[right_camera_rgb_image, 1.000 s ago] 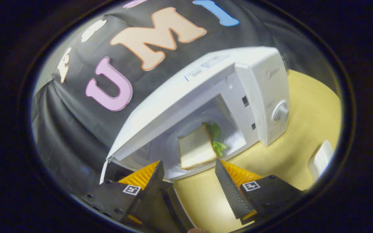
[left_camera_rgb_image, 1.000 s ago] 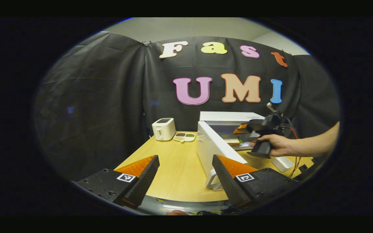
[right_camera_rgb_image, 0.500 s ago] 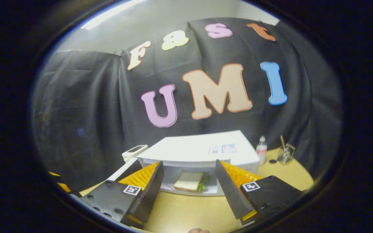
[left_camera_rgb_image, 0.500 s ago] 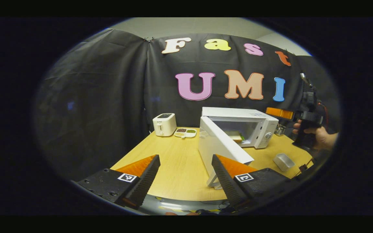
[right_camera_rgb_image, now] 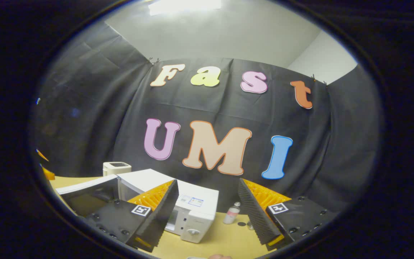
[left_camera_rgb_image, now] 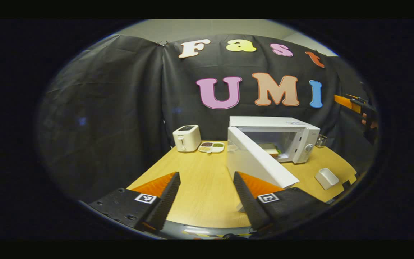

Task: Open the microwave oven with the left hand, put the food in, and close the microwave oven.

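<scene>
Two grippers stood over a wooden table [left_camera_rgb_image: 196, 180] in the booth. Seen in the left gripper view, the left gripper [left_camera_rgb_image: 207, 201] hung near the table's front edge, its fingers spread wide apart and holding nothing. Ahead of it the white microwave [left_camera_rgb_image: 293, 126] sat at the right rear of the table, with its door [left_camera_rgb_image: 259, 162] swung open toward the front; the door's free end lay just beside the left gripper's right-hand finger. Inside the cavity, a sandwich [left_camera_rgb_image: 272, 149] rested on the floor of the oven. A white toaster [left_camera_rgb_image: 186, 137] and a small divided dish [left_camera_rgb_image: 211, 146] stood at the back, left of the microwave, and a small white tub [left_camera_rgb_image: 326, 178] lay on the table to its right. Seen in the right gripper view, the right gripper [right_camera_rgb_image: 207, 208] was raised above the microwave [right_camera_rgb_image: 196, 201] and pointed toward the back wall, its fingers likewise apart and empty; a small bottle [right_camera_rgb_image: 233, 213] stood behind the oven.
</scene>
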Motion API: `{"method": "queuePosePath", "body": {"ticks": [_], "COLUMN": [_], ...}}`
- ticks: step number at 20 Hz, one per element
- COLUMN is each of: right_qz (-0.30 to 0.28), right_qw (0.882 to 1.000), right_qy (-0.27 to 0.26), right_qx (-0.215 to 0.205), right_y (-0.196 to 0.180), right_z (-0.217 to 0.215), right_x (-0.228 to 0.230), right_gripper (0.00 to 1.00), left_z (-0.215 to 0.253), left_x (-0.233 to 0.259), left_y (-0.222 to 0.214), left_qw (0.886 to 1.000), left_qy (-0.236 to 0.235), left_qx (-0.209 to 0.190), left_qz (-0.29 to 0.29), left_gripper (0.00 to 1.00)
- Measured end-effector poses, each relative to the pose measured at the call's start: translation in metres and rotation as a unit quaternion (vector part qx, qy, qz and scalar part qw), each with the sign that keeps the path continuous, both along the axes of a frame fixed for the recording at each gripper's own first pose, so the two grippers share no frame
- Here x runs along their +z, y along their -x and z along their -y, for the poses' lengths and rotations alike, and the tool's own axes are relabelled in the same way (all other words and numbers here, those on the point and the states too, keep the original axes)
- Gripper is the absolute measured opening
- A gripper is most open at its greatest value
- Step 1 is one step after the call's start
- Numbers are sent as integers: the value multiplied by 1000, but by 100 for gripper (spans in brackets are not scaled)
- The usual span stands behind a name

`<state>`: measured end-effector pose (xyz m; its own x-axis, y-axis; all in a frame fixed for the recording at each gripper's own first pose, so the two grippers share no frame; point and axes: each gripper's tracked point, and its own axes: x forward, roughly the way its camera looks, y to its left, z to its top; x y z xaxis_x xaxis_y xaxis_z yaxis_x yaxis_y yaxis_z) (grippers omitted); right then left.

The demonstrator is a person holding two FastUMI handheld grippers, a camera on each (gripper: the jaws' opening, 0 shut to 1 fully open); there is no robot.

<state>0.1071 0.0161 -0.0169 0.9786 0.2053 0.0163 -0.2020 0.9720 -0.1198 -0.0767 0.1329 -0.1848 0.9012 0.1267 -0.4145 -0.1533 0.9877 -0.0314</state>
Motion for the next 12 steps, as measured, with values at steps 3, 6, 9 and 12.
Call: {"method": "queuePosePath", "body": {"ticks": [3, 6, 9, 12], "right_qz": [8, -2, -2, -3], "right_qw": [1000, 1000, 999, 999], "right_qy": [-9, -2, -13, -11], "right_qx": [-13, -27, -30, -36], "right_y": [2, -1, -1, 1], "right_z": [20, 38, 44, 49], "right_x": [7, 0, 7, 6], "right_gripper": [96, 96, 100, 96], "left_z": [-16, 2, 20, 29], "left_x": [-14, -44, -63, -77], "left_y": [-4, 1, 2, 3], "left_qw": [999, 999, 997, 993], "left_qy": [-22, -3, -16, -47], "left_qx": [20, 1, -34, -61], "left_qz": [-14, -47, -72, -92], "left_gripper": [13, 0, 0, 0]}}
